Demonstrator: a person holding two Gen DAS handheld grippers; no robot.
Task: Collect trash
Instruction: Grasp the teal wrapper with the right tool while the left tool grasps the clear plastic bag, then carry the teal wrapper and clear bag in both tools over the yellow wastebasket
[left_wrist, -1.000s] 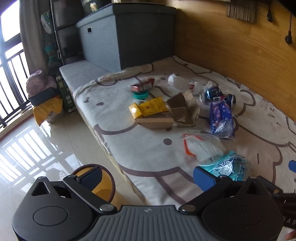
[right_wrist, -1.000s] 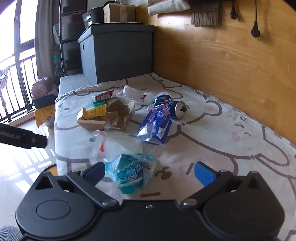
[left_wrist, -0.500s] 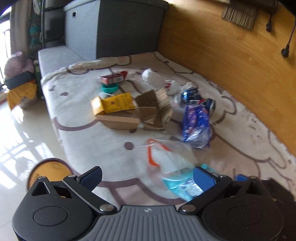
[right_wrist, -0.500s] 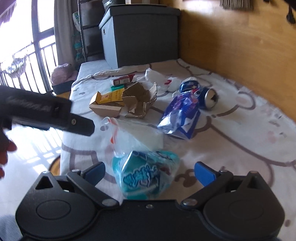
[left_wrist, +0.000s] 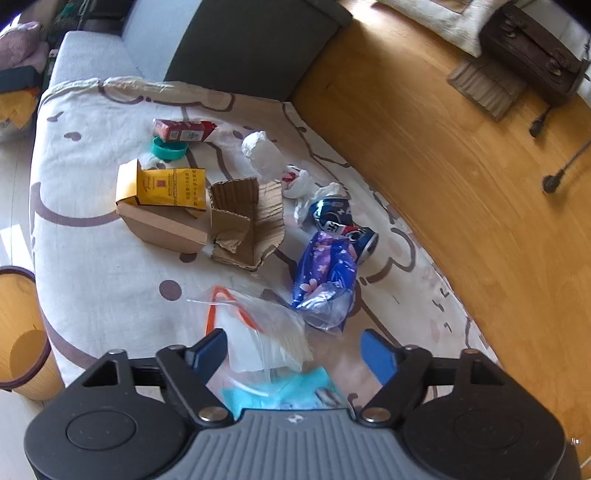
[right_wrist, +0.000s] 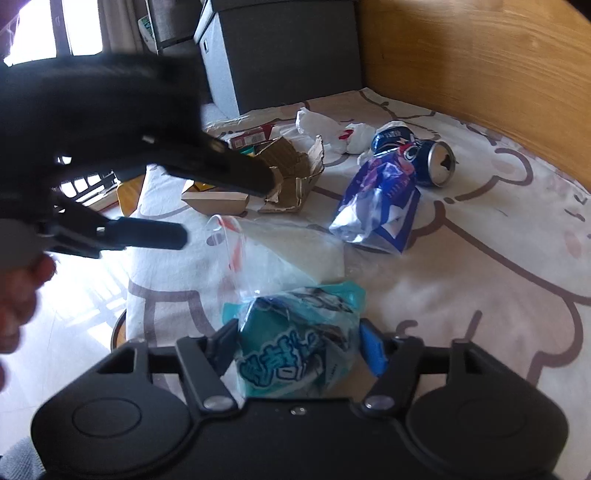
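A bed sheet (left_wrist: 92, 266) with brown cartoon outlines bears the trash, below a wooden wall (left_wrist: 461, 184). The right gripper (right_wrist: 297, 345), jaws just closing, pinches the teal packet (right_wrist: 291, 354). The left gripper (left_wrist: 295, 349), also closing, straddles the clear bag (left_wrist: 266, 339) without pressing it. A bin (left_wrist: 22, 332) stands beside the bed.

We note a white bedsheet (left_wrist: 96, 258) with brown cartoon outlines and dots. On it: teal snack bag (right_wrist: 295, 354) with white lettering, blue-purple floral wrapper (left_wrist: 327, 273), blue can (right_wrist: 432, 164), yellow carton (left_wrist: 166, 186), red box (left_wrist: 183, 130), brown cardboard (left_wrist: 243, 221). Yellow bin (left_wrist: 22, 332), dark rim.
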